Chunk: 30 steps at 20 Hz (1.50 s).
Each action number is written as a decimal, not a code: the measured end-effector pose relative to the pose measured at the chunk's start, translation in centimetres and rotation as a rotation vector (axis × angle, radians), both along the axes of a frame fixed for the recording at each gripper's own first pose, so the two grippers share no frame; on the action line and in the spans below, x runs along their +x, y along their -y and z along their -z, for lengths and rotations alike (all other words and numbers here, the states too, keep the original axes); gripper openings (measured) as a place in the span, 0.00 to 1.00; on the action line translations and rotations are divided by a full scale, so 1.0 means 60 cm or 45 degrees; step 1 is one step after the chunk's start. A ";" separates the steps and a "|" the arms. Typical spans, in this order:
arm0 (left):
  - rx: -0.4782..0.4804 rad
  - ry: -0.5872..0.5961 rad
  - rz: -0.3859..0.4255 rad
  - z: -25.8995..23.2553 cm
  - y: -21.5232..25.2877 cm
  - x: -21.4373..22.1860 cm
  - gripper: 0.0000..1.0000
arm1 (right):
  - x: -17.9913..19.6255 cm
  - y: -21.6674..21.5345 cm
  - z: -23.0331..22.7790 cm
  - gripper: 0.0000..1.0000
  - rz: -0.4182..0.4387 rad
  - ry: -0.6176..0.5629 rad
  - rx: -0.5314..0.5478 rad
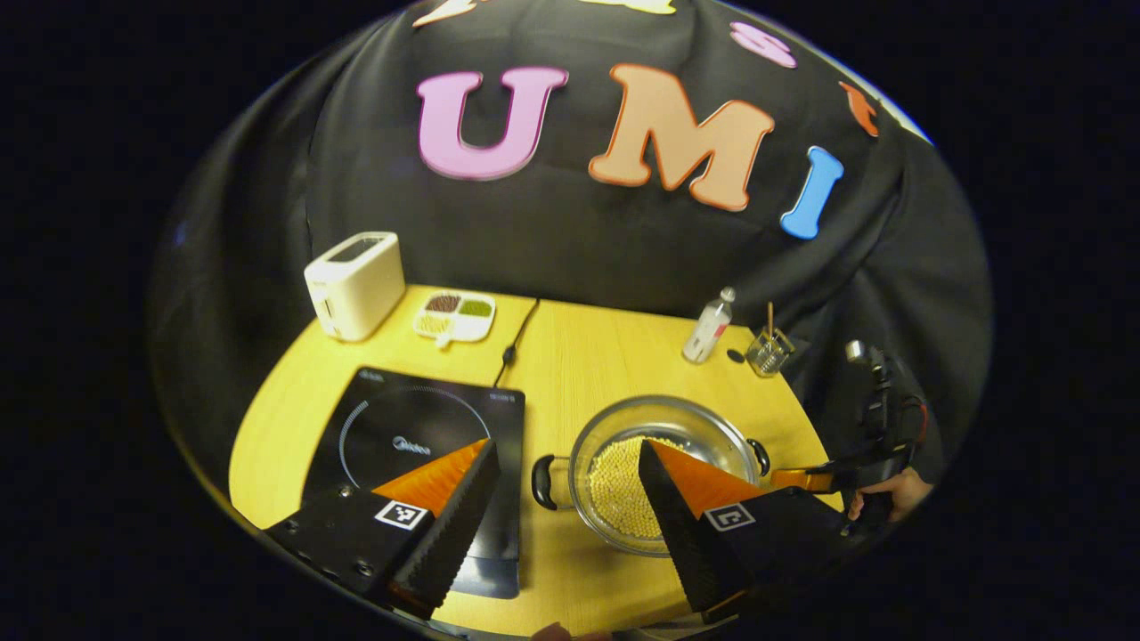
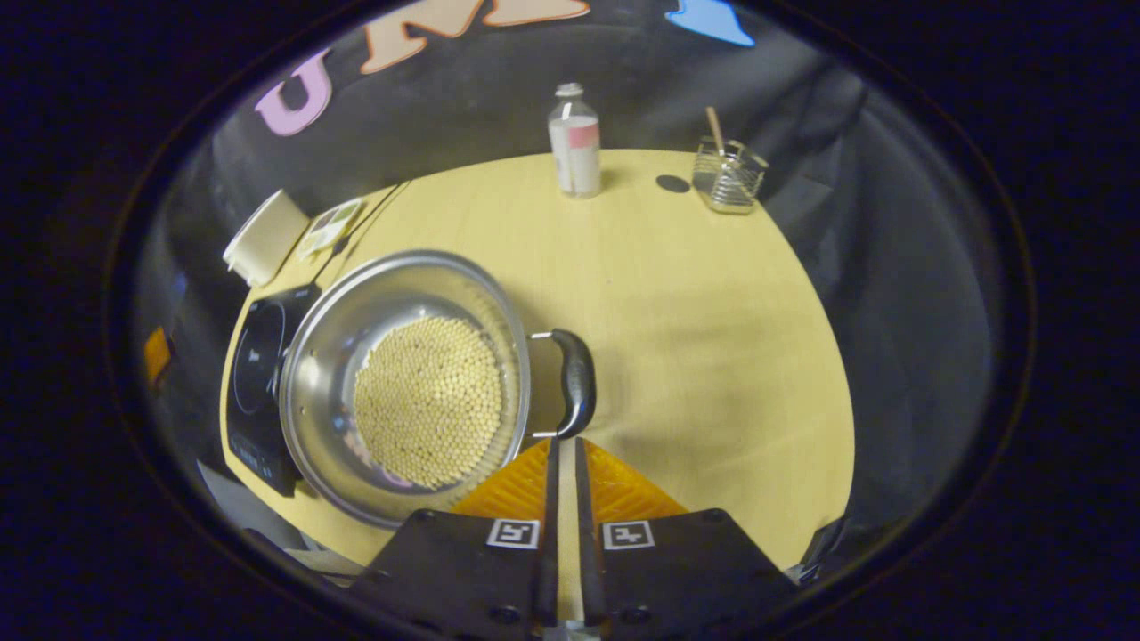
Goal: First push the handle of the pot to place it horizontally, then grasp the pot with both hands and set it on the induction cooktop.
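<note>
Left gripper (image 1: 565, 481): jaws wide; cooktop (image 1: 419, 445) beside pot (image 1: 663, 472)
Right gripper (image 2: 563, 463): jaws nearly closed, at pot handle (image 2: 574, 381)
Surface: yellow wooden table (image 2: 695, 356)

So the worktop (image 1: 579, 356) is a light wood-look top. On it: the black induction cooktop (image 1: 419, 445) at the near left, and the steel pot (image 1: 659, 472) full of pale beans just right of it, not on the cooktop. Along the back edge sit a white toaster (image 1: 354, 285), a divided snack tray (image 1: 454, 316), a clear bottle (image 1: 710, 328) and a little wire holder (image 1: 768, 352). A black cord (image 1: 517, 343) runs back from the cooktop.
</note>
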State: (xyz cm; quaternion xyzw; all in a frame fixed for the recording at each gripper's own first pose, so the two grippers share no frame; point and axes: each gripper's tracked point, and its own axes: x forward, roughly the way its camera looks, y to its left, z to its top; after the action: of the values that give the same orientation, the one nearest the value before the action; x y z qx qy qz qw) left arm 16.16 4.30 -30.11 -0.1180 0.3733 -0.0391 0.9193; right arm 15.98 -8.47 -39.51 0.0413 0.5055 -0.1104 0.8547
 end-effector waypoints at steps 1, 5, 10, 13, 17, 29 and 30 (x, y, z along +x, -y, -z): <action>-0.010 -0.055 0.015 0.031 0.001 0.002 0.96 | 0.001 0.000 0.006 0.27 0.015 -0.014 -0.012; 0.002 -0.236 0.125 0.129 0.017 0.013 0.97 | 0.031 -0.016 0.027 0.75 -0.037 -0.042 -0.071; -0.081 -0.386 0.124 0.220 0.039 0.029 0.97 | 0.048 -0.015 0.072 0.69 -0.025 -0.127 -0.121; -0.112 -0.452 0.092 0.250 0.040 0.027 0.93 | 0.058 -0.012 0.078 0.64 0.010 -0.121 -0.093; -0.092 -0.404 0.076 0.264 0.028 0.046 0.61 | 0.061 -0.009 0.079 0.60 0.024 -0.098 -0.062; -0.072 -0.440 0.083 0.245 0.016 0.037 0.56 | 0.036 -0.031 0.055 0.44 0.000 -0.055 0.032; -0.063 -0.435 0.077 0.238 0.012 0.036 0.56 | 0.034 -0.037 0.051 0.49 -0.007 -0.047 0.044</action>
State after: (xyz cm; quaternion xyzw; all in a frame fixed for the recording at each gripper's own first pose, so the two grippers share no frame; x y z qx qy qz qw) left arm 18.29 3.56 -44.41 -0.1343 0.5264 -0.0554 0.8378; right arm 18.04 -6.27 -42.56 0.0527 0.5233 -0.0999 0.8446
